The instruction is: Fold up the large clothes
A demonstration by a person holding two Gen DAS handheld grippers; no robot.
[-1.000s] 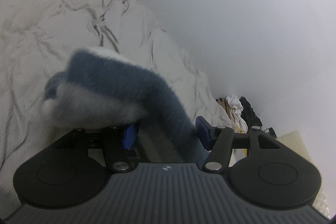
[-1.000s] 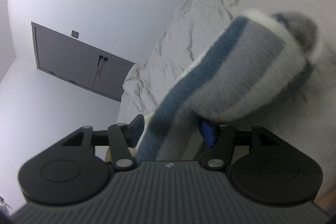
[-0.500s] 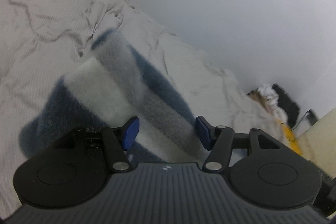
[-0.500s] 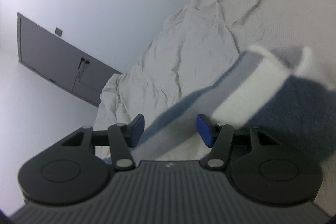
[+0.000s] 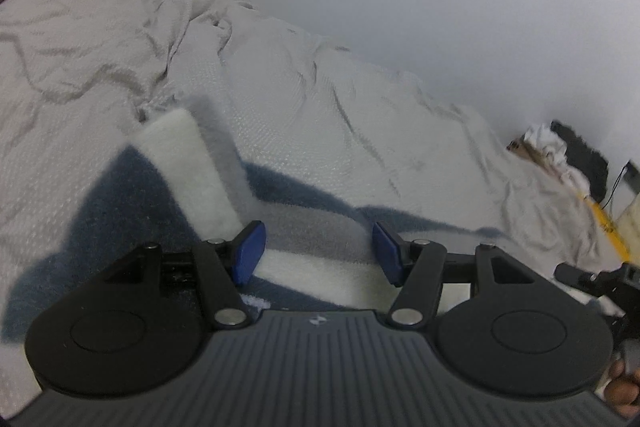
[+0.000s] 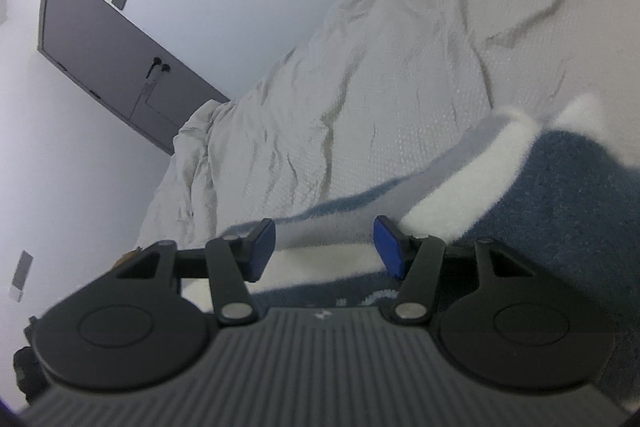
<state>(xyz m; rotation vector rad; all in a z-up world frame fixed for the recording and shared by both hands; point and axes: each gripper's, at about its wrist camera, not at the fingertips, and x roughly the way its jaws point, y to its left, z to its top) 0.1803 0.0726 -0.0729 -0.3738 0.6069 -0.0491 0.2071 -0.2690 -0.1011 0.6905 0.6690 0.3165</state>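
The striped fleece garment (image 5: 304, 235) is lying spread on the rumpled white bedcover (image 5: 360, 115) near you, one flap lying doubled over at left. Your left gripper (image 5: 318, 253) and right gripper (image 6: 324, 247) are hovering half-open, gripping nothing; further folds are likely remaining.

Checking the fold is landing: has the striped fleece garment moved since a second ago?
Yes. The striped fleece garment was bunched up above the bedspread; now it has come down and lies spread flat across it.
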